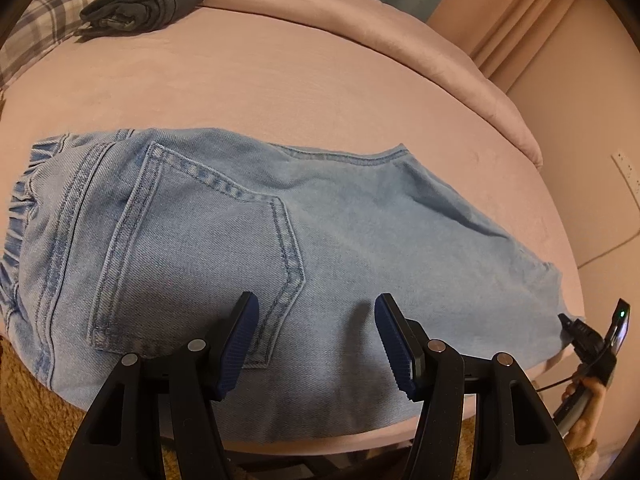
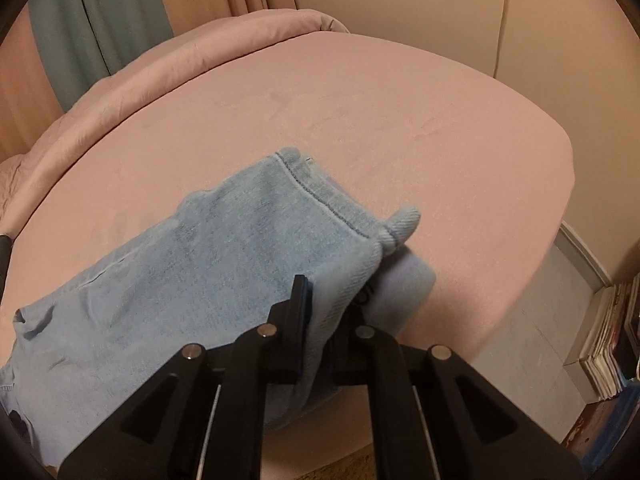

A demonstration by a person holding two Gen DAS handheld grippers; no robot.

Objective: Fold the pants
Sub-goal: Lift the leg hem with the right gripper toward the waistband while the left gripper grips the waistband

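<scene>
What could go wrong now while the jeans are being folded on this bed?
The right gripper pinches only a narrow edge near the hem of the jeans, so the denim might slip out. The left gripper hovers open and pins nothing, so the waist end may drag. The jeans overhang the bed's near edge and could slide off.

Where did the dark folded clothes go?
The dark folded clothes sit at the top left of the left wrist view, on the pink bed, beside the plaid pillow, far behind the jeans.
</scene>
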